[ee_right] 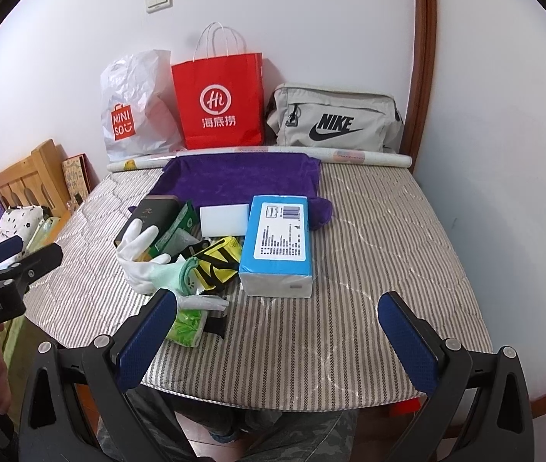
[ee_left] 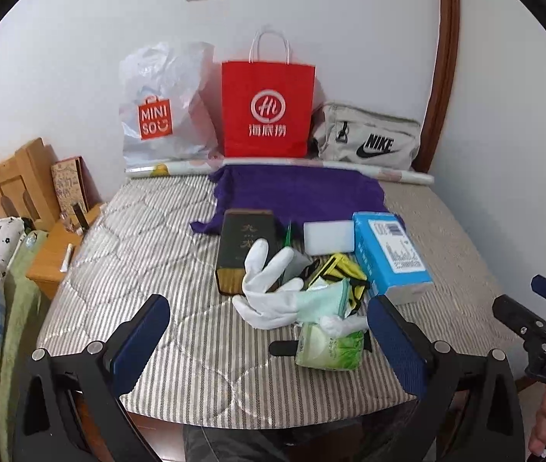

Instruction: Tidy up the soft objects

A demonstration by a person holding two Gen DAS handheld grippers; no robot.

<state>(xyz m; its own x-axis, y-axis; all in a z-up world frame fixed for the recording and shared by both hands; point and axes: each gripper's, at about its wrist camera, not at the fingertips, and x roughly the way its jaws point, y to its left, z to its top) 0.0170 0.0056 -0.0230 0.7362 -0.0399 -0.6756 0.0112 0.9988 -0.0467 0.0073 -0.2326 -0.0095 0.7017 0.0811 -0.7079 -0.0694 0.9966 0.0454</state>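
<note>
**Both grippers above the near edge of a striped mattress, facing a pile of soft goods**

Left gripper (ee_left: pixel 269 331): jaws wide, empty, hovering at the near edge; the white glove (ee_left: pixel 267 288) and green tissue pack (ee_left: pixel 329 348) lie just ahead, between its fingers in view; right gripper (ee_right: pixel 277 331): jaws wide, empty; the pile sits ahead and to its left, the blue tissue box (ee_right: pixel 277 246) straight ahead; mint cloth (ee_left: pixel 321 300) and yellow-black item (ee_left: pixel 340 273) touch the glove; purple towel (ee_right: pixel 242 181) spreads behind the pile; white sponge (ee_right: pixel 223 219) lies on the towel's near edge; red bag (ee_right: pixel 221 104), white bag (ee_right: pixel 134 115) and grey pouch (ee_right: pixel 334 123) stand against the far wall.
</note>
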